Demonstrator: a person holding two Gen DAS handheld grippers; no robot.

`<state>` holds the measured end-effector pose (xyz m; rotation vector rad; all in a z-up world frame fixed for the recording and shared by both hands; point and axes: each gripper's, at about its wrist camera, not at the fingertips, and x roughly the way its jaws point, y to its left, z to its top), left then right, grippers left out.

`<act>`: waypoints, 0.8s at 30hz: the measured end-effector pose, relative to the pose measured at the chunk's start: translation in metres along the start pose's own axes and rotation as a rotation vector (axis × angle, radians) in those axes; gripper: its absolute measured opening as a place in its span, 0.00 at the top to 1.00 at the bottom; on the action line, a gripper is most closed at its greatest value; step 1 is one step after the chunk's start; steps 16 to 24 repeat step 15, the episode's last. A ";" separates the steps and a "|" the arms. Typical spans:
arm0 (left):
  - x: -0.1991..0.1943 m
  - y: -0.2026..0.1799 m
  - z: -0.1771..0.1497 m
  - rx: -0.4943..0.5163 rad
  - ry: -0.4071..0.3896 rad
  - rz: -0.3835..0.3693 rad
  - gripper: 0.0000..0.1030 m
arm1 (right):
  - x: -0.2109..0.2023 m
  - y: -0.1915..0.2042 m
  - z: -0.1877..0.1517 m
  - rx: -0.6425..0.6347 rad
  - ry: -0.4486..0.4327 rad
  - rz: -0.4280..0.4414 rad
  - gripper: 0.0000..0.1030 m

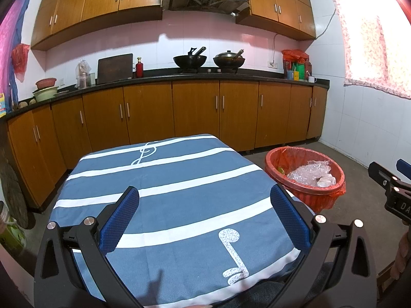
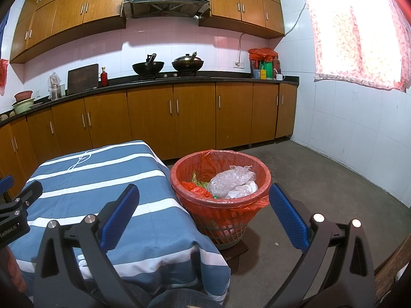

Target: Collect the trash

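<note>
Left wrist view shows the left gripper [image 1: 204, 214] with fingers spread wide and empty over the striped tabletop [image 1: 164, 179]. The right gripper [image 2: 204, 214] is likewise released, empty, near the red-lined trash basket [image 2: 221, 205] on the floor just beside the table, holding crumpled plastic wrap [image 2: 231, 179].

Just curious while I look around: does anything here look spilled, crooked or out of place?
Nothing stands out. The trash sits inside the red-lined bin, the striped tablecloth is bare, and both the left gripper and right gripper are open and empty.
</note>
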<state>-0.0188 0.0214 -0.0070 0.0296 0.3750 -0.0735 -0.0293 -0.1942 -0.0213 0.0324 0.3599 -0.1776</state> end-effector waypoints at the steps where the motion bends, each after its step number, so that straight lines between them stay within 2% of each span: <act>1: 0.000 0.000 0.000 0.000 0.000 -0.001 0.02 | 0.000 0.000 0.000 0.000 0.000 0.000 0.04; 24: 0.002 0.004 -0.002 -0.014 0.011 0.006 0.02 | 0.000 0.000 0.000 0.001 0.001 0.000 0.04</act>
